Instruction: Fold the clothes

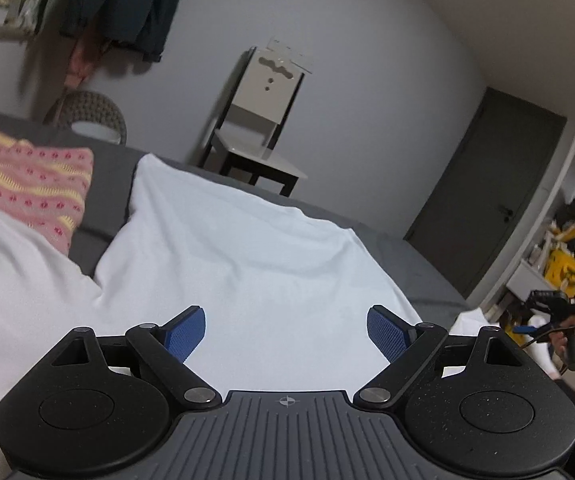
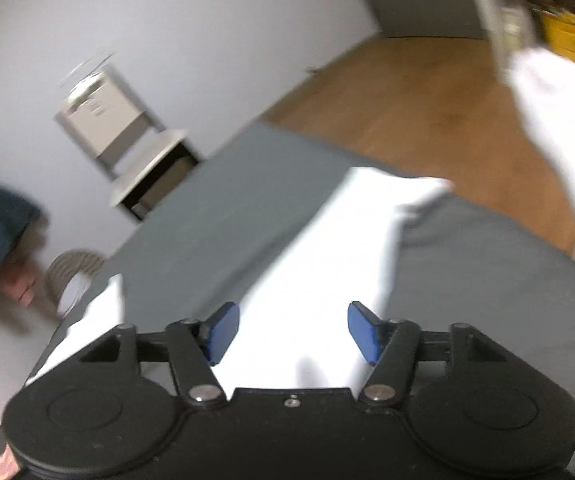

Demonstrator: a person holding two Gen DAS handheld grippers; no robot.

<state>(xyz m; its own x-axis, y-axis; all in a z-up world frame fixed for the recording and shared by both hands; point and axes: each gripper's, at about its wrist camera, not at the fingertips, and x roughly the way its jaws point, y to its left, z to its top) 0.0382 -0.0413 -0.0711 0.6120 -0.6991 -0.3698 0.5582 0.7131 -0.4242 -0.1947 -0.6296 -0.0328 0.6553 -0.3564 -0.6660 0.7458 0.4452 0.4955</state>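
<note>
White cotton garment (image 1: 239,256), spread flat on the grey bed cover (image 1: 107,184); one corner reaches toward the pale chair (image 1: 259,120) by the wall. Pink patterned textile (image 1: 27,184) lies to the garment's far left, partly over another white cloth. Left gripper (image 1: 285,334): blue pads wide apart, nothing held, hovering over the garment's near edge. Right gripper (image 2: 293,332): likewise spread and empty, above the garment's narrower end; that view is blurred. Step judged: reaching for a hold, fold not yet begun. Next move calls for both grippers to settle on an edge and pinch the cloth.
</note>
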